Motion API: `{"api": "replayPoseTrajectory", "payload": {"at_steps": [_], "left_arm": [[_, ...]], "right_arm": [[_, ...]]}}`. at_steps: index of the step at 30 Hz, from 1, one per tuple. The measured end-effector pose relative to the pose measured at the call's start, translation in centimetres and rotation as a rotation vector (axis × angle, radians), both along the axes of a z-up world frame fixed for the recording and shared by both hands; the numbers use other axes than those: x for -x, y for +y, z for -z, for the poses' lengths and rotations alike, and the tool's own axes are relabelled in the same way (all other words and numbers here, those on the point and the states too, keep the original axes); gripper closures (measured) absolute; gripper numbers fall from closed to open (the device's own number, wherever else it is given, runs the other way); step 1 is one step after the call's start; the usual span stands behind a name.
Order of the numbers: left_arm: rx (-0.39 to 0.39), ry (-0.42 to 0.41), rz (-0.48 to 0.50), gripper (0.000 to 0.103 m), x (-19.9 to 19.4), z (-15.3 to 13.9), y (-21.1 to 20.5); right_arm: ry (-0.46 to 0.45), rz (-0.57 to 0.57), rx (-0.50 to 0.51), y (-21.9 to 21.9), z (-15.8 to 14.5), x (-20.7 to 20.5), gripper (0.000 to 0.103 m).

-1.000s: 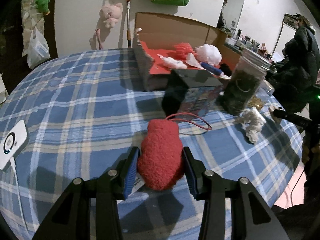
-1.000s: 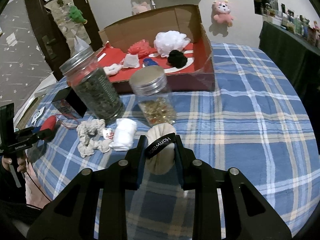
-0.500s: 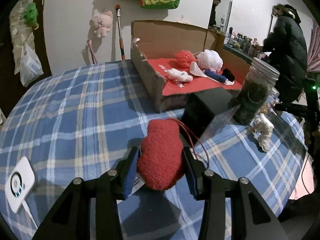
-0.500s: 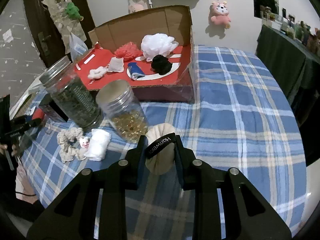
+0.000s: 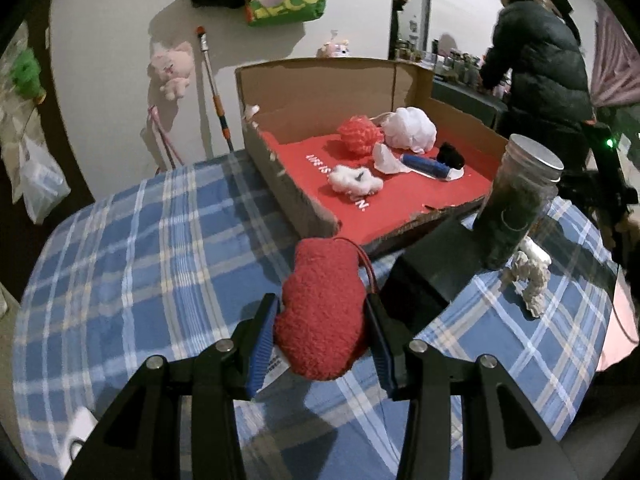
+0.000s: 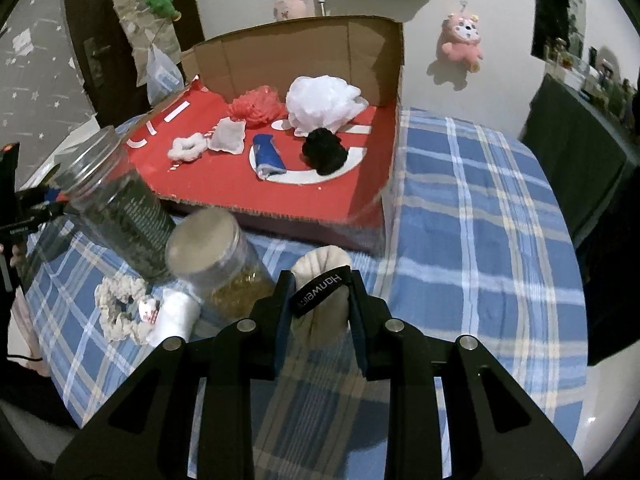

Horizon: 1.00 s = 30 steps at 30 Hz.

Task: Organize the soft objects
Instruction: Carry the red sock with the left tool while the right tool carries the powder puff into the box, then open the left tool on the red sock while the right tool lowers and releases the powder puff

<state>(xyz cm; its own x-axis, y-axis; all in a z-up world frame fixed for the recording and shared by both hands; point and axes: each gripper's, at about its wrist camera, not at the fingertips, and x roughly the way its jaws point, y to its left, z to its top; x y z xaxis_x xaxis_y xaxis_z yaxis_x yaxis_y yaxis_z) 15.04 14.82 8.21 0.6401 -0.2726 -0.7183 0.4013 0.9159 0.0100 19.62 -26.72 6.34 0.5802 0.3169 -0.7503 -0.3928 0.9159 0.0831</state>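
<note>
At the bottom centre of the left wrist view, the left claw (image 5: 322, 322) pinches a fuzzy red soft toy (image 5: 322, 312) between its blue-padded fingers (image 5: 262, 342), with a thin red cord (image 5: 366, 264) looping off the toy's upper right. It hangs over the bench (image 5: 140, 260), which is covered in a blue plaid cloth. Just above the toy, toward the centre of the frame, stands the cardboard box (image 5: 316, 88) with a red floor. Inside lie a red mesh puff (image 5: 359, 135), a white mesh puff (image 5: 410, 128), a white scrunchie (image 5: 354, 180), a blue roll (image 5: 424, 164) and a small black piece (image 5: 450, 156). To the right of the toy sit a black box (image 5: 436, 272) and a tall dark jar (image 5: 518, 204) with a metal lid, and beyond the jar a cream scrunchie (image 5: 528, 276) lies on the cloth.

In the right wrist view, the right claw (image 6: 318, 300) at lower centre grips a cream rolled sock (image 6: 320, 292) with a black band reading "Hanwei". To its left stands a jar of golden bits (image 6: 222, 264), seemingly touching the dark jar (image 6: 116, 200) behind it. A white cloth roll (image 6: 174, 316) and the cream scrunchie (image 6: 120, 308) lie at lower left. The box (image 6: 300, 48) fills the upper centre, holding the black fluffy ball (image 6: 324, 152) near its right wall.
</note>
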Motion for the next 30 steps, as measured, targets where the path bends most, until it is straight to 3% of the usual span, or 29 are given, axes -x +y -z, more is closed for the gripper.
{"api": "replayPoseTrajectory", "payload": {"at_steps": [8, 16, 23, 30], "left_arm": [[-0.027, -0.032, 0.084, 0.057, -1.6, -3.0, -1.5], [0.063, -0.013, 0.164, 0.057, -4.8, -5.0, -5.3], [0.067, 0.113, 0.187, 0.057, -9.1, -3.3, -9.9], [-0.019, 0.264, 0.146, 0.057, -12.8, -0.2, -12.1]], "right_arm": [[-0.016, -0.069, 0.041, 1.4, -1.6, -1.8, 0.078], [-0.025, -0.107, 0.038, 2.9, -2.6, -4.0, 0.078], [0.006, -0.131, 0.046, 4.9, -2.3, -6.8, 0.078], [0.090, -0.137, 0.156, 7.3, -0.5, -10.1, 0.078]]}}
